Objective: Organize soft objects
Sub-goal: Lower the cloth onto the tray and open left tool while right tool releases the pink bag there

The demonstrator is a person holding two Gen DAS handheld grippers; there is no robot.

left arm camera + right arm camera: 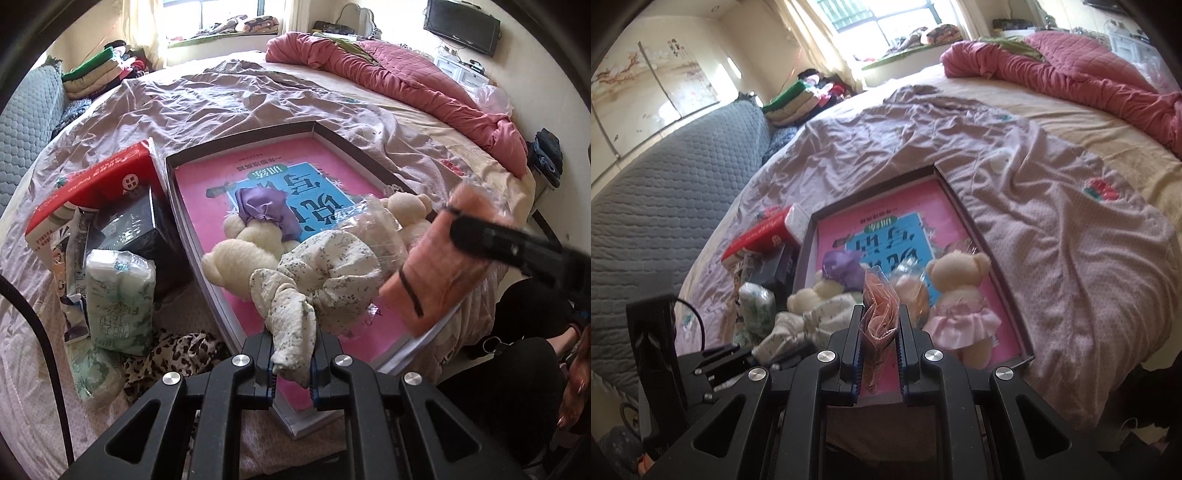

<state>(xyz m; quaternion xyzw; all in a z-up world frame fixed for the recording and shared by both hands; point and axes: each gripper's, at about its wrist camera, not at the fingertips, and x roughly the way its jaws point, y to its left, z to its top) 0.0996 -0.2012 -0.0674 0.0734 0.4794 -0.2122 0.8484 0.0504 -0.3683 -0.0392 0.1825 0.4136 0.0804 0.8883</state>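
Note:
A shallow box (184, 206) with a pink book cover inside lies on the bed; it also shows in the right wrist view (960, 206). My left gripper (293, 354) is shut on a knotted cream floral cloth (325, 280) over the box. A cream plush with a purple cloth (264, 212) lies behind it. My right gripper (879, 332) is shut on an orange cloth in clear plastic wrap (879, 306), also seen in the left wrist view (443, 258). A teddy bear in a pink skirt (960, 295) stands in the box to its right.
Left of the box lie a red carton (99, 184), a black box (136, 225), a green-white tissue pack (118, 291) and a leopard-print cloth (177, 350). A pink quilt (406, 77) is bunched at the bed's far side. A grey sofa (665, 192) stands left.

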